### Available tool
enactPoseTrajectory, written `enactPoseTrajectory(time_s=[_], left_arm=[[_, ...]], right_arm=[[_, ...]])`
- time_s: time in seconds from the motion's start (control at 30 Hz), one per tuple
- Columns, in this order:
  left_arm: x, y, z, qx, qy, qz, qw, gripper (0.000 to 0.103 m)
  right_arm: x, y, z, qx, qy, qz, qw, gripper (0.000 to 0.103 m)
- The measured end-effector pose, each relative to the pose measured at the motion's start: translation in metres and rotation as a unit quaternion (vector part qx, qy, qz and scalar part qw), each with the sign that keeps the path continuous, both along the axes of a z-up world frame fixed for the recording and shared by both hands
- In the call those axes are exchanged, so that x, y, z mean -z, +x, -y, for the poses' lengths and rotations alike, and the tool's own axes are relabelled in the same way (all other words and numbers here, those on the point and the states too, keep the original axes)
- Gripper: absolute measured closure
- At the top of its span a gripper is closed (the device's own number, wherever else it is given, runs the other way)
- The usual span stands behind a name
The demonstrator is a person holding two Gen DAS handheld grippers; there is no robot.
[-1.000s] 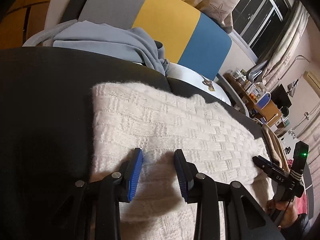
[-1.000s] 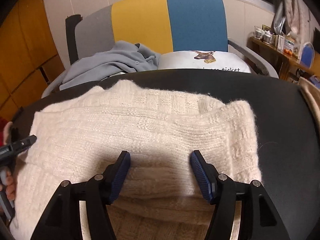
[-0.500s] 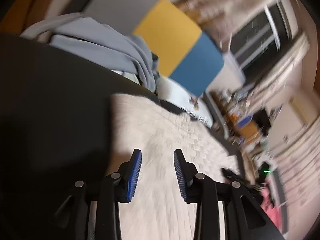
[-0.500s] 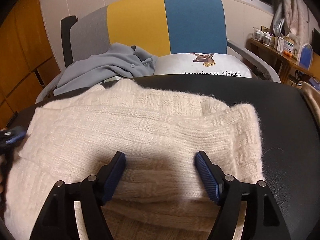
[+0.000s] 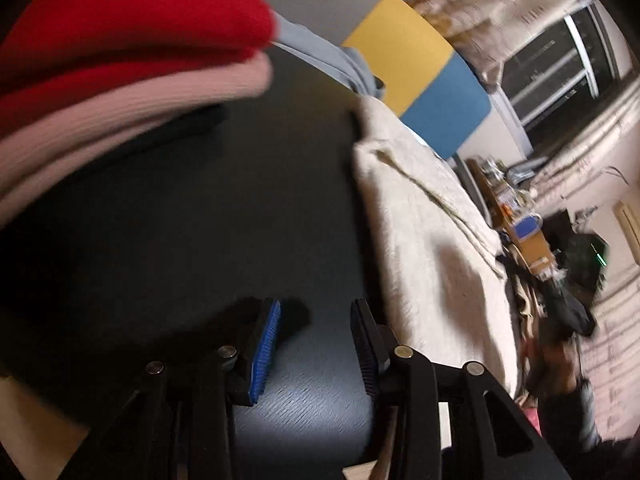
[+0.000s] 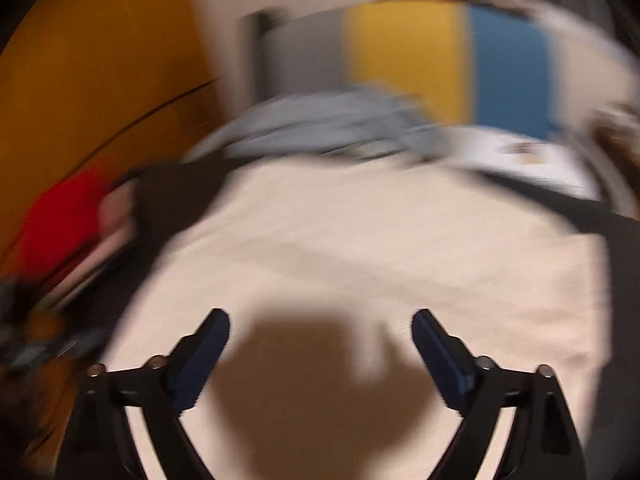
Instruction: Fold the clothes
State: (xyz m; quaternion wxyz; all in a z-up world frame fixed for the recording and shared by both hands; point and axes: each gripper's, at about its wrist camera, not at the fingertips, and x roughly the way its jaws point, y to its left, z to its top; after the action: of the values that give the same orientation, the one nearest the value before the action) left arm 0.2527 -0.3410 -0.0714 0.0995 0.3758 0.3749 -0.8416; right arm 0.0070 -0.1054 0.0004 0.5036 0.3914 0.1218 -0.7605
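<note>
The black tabletop carries the folded cream knit sweater, laid flat, apparently finished. Far left, a stack of red and pink knitwear suggests where folded pieces go. No containers show. The right gripper, its jaws just widened, hangs released over the sweater; the left gripper hovers part-open, empty, over bare tabletop.

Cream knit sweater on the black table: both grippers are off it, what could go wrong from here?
1. The cream knit sweater lies at the black table's far edge; a pull could drag it off.
2. The left gripper is over bare table near the stacked red and pink folded clothes; it might knock them.
3. The right gripper, jaws just opened wide and empty, is blurred; a regrasp may miss.
</note>
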Motion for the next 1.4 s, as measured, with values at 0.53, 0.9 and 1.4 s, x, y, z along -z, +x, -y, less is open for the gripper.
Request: enactPoseTrajectory(time_s=[0.53,0.9,1.4], left_arm=[[0.0,0.002,0.014,-0.03,0.005,0.012,0.9995,0.066],[-0.005,-0.008,0.0,0.001,0.0,0.005,1.0,0.065],[0.009,-0.089,-0.087,0.141,0.179,-0.059,0.9719,0.058]], right_arm=[[0.068,0.187,0.089,-0.144,0.154,-0.11,0.971,0.0],[0.047,0.151,0.05,-0.107,0.061,-0.062,0.991,0.078],[0.101,0.0,-0.098,0.06,-0.207,0.324,0.921,0.081]])
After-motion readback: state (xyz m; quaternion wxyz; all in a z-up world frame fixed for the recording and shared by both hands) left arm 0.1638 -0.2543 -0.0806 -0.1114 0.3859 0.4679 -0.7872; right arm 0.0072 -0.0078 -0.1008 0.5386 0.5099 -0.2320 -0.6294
